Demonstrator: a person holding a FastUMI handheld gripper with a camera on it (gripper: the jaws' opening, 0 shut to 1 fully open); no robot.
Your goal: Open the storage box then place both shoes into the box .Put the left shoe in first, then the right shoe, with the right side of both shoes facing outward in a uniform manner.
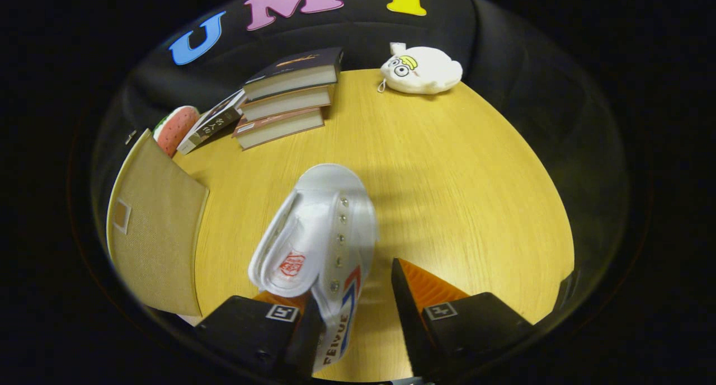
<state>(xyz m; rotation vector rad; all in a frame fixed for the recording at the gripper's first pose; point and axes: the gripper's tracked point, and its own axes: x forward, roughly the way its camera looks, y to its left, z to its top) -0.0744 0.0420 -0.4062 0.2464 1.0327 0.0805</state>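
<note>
White shoe [321, 234] is seen between the spread fingers of the gripper [358, 312], against the left finger [263, 323], apart from the right; no pinch. Toe points far. Storage box [156, 234] stands near-left, likely for easy reach.

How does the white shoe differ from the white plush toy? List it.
1. The white shoe lies between the gripper fingers, leaning on the left one; the white plush toy sits far beyond them at the table's far edge.
2. The shoe has eyelets and a red-and-blue side stripe; the toy has cartoon eyes and a yellow patch.
3. The shoe is long and narrow; the toy is rounded.
Both are mostly white and rest on the table.
</note>
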